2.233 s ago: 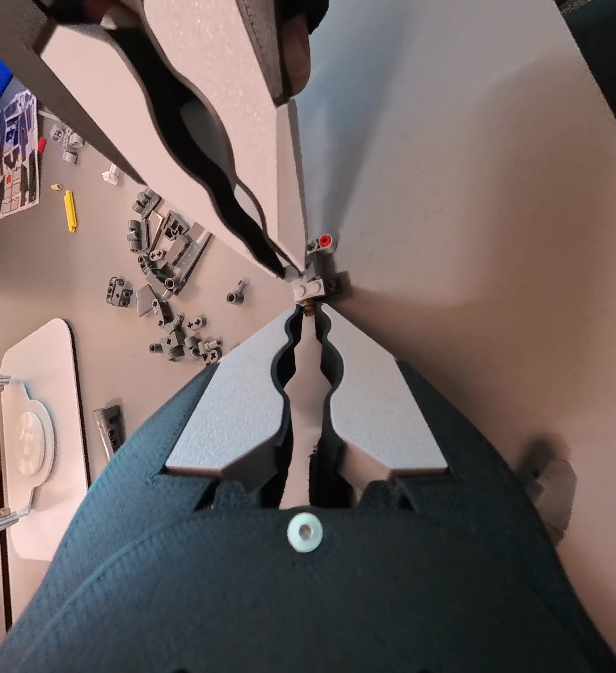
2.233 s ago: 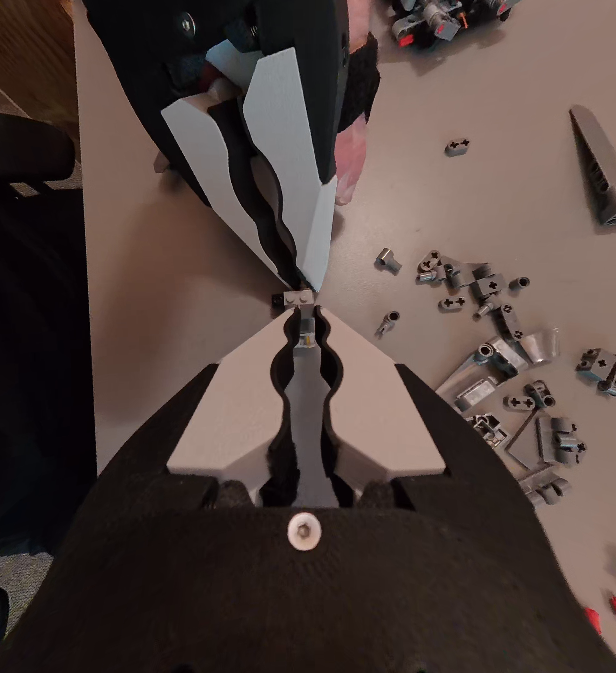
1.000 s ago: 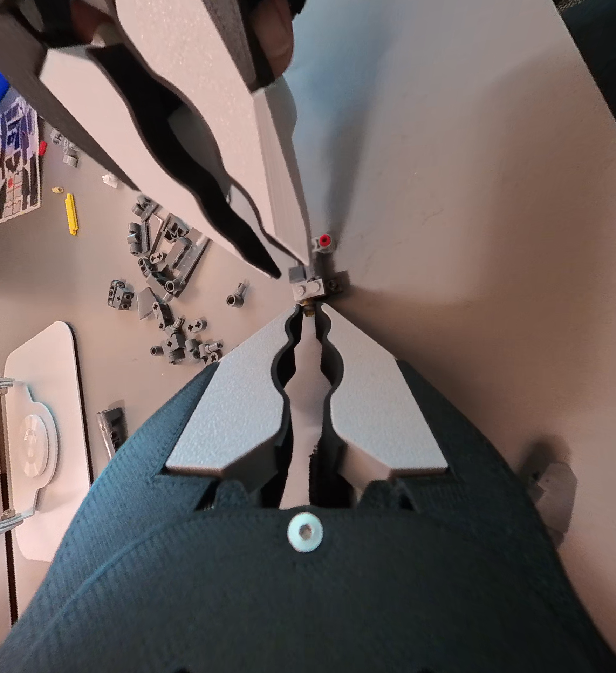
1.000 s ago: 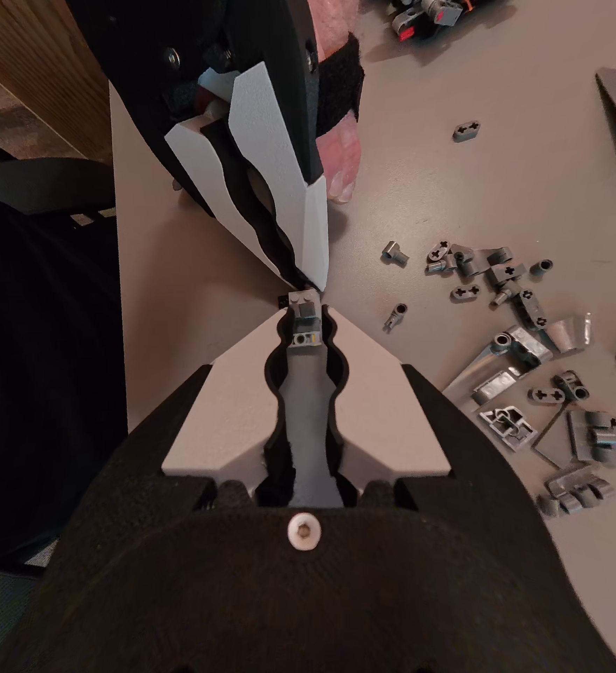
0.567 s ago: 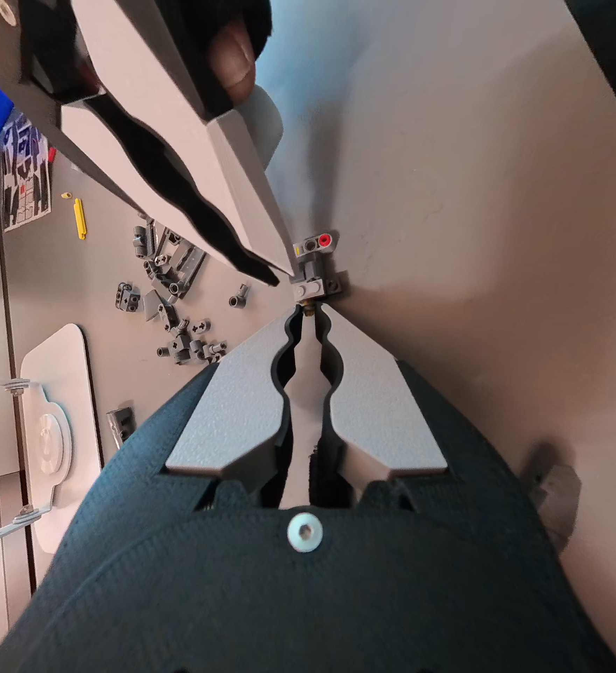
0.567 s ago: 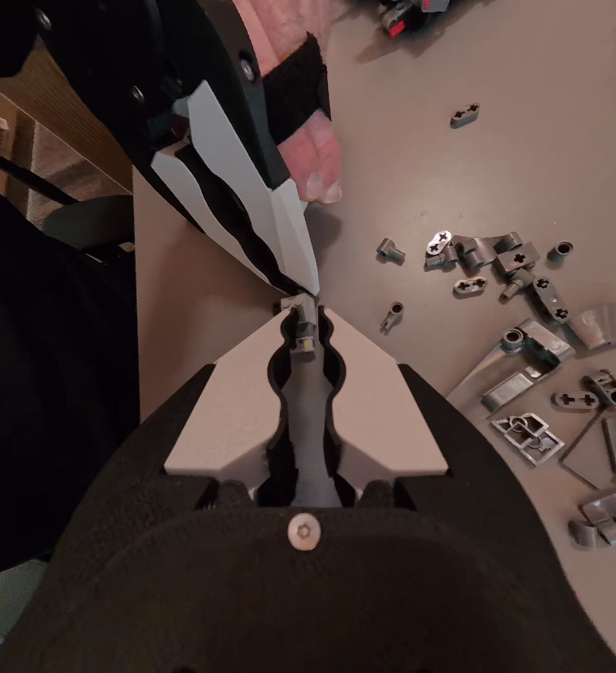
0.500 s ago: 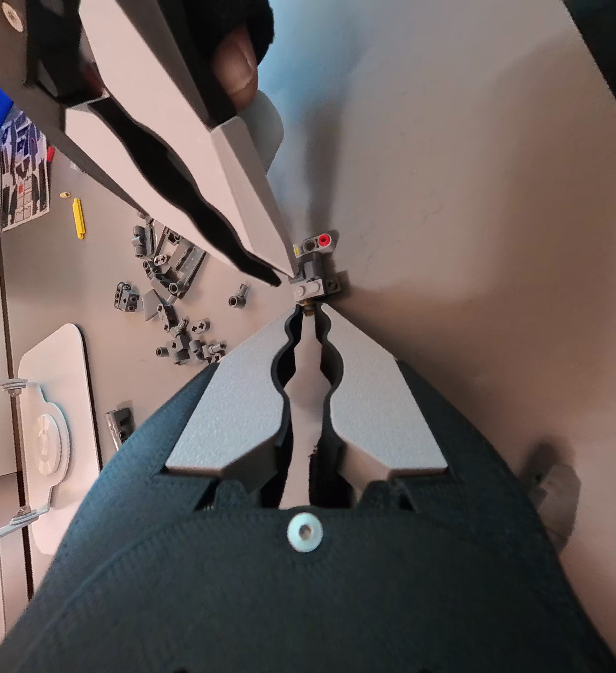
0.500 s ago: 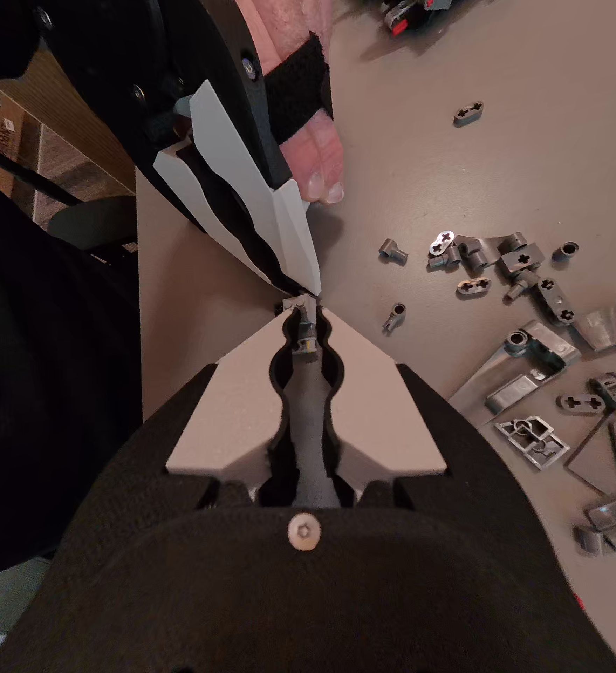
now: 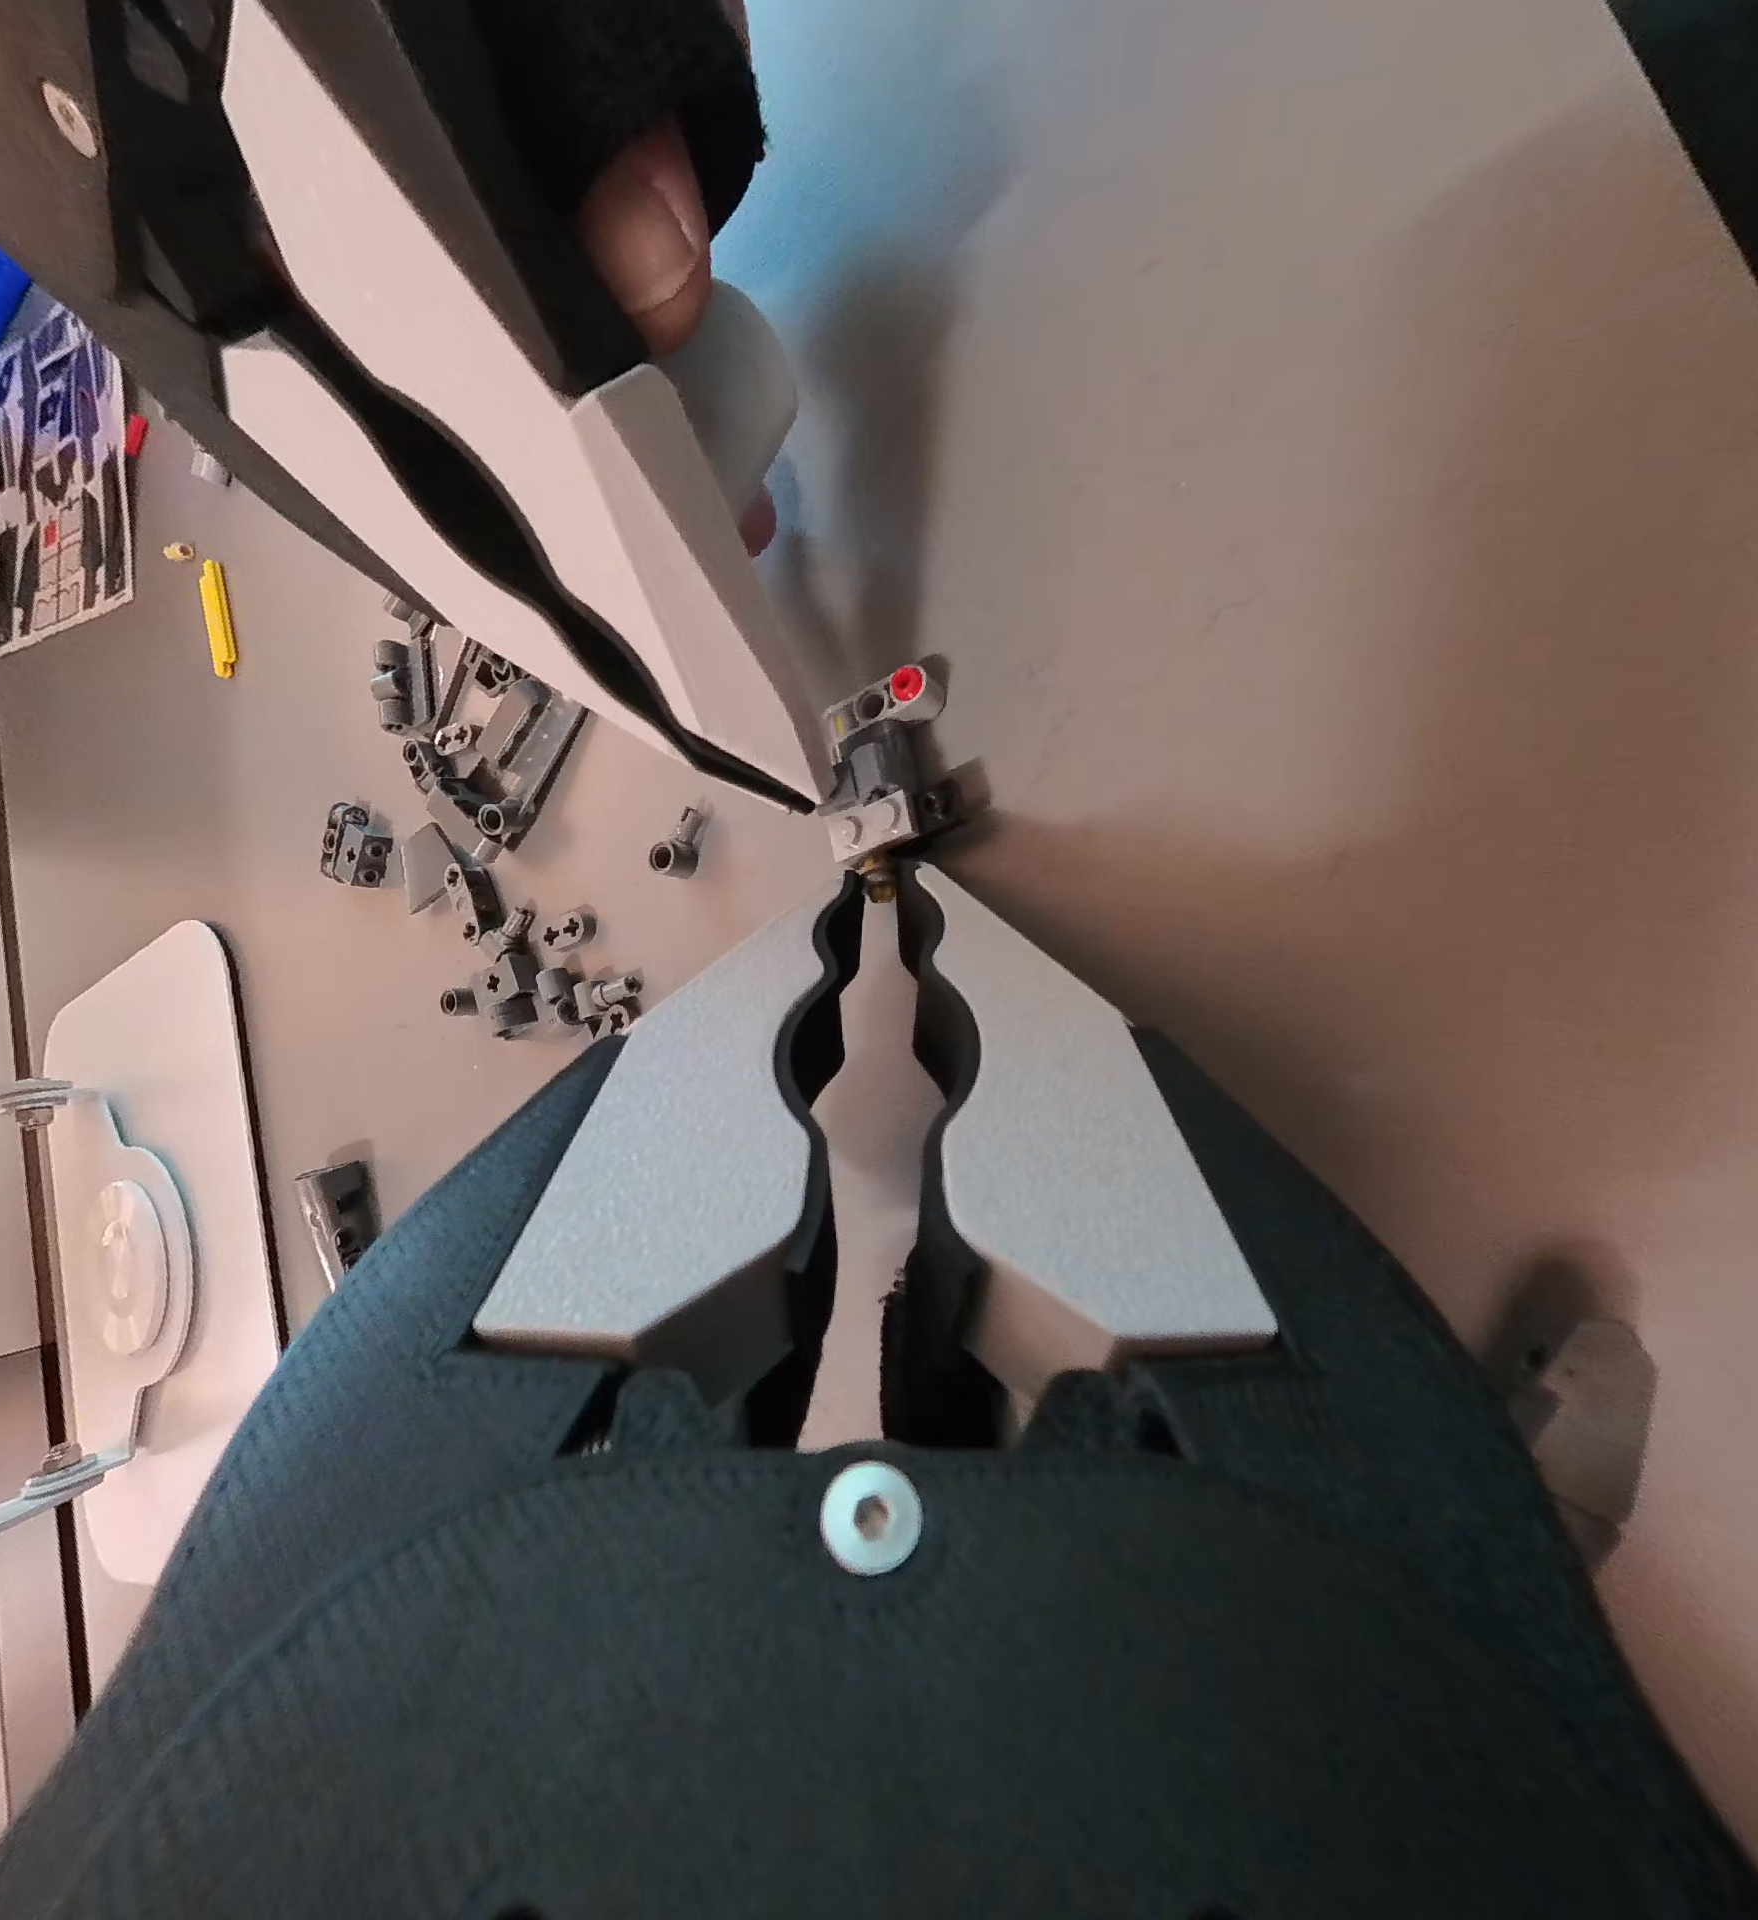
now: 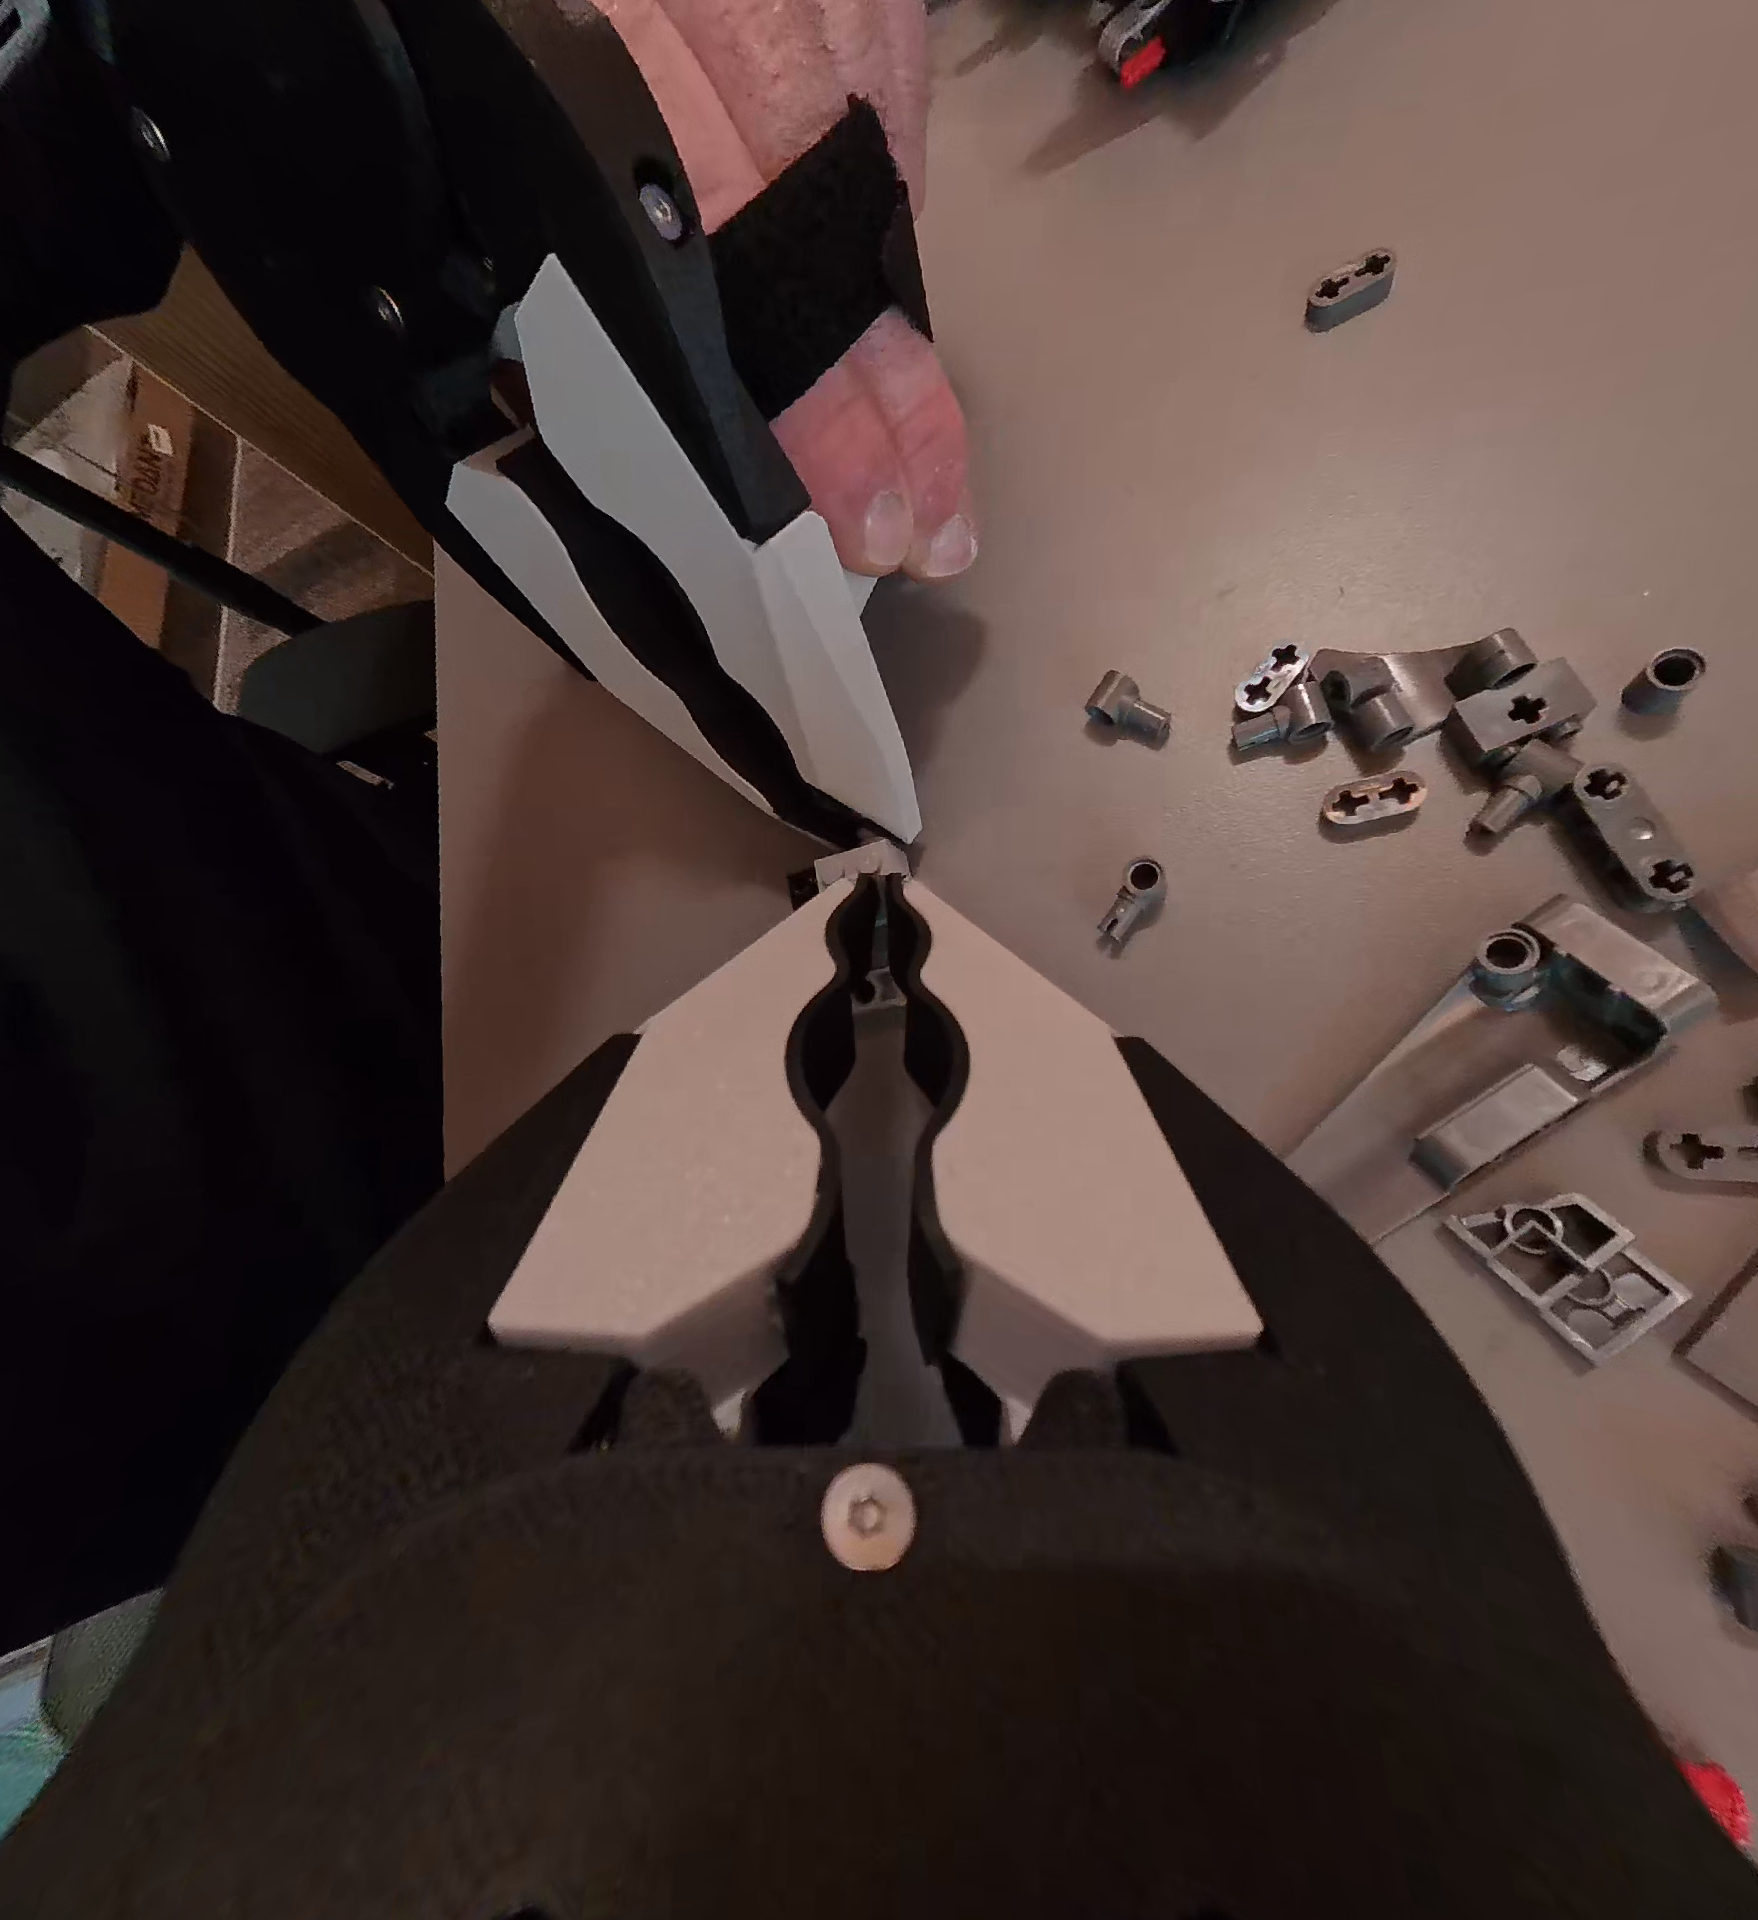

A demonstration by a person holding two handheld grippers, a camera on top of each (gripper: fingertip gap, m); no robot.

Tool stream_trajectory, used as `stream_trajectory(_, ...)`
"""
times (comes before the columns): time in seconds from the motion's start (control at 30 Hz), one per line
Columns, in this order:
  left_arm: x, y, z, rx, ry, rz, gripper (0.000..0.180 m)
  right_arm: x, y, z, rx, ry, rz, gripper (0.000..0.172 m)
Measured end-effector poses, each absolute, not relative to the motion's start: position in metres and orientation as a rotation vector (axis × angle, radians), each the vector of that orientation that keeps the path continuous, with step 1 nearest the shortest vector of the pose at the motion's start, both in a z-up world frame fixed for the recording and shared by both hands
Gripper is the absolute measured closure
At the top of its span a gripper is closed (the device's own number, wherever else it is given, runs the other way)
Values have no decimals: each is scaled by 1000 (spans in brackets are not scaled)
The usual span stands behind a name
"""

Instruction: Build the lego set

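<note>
Small grey toy-brick assembly [image 9: 880, 774] pinched from both ends above the beige surface [image 9: 1374, 520].
Left tongs [image 9: 880, 881] nipping its tan peg, right tongs [image 10: 876, 891] clamped on its grey stem — loose grey bricks [image 10: 1540, 748] unused nearby.

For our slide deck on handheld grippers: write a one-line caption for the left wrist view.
Left gripper pinches a tan pin under a small grey brick assembly as the right gripper meets it above the table.

Left gripper [image 9: 880, 881], right gripper [image 10: 877, 881]: jaws nearly closed, tips apparently meeting.
</note>
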State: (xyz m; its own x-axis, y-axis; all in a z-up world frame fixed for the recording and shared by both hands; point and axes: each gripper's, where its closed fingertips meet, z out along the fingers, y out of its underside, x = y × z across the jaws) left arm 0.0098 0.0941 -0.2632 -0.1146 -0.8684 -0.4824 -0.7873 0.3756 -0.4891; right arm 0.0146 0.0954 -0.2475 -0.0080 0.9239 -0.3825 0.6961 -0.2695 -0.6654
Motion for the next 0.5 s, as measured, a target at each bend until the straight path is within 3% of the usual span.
stream_trajectory(0.5, 12, 93, -263, -1417, 1911, -135, 175, 17, 103, -255, -2005, -1682, 1070, 172)
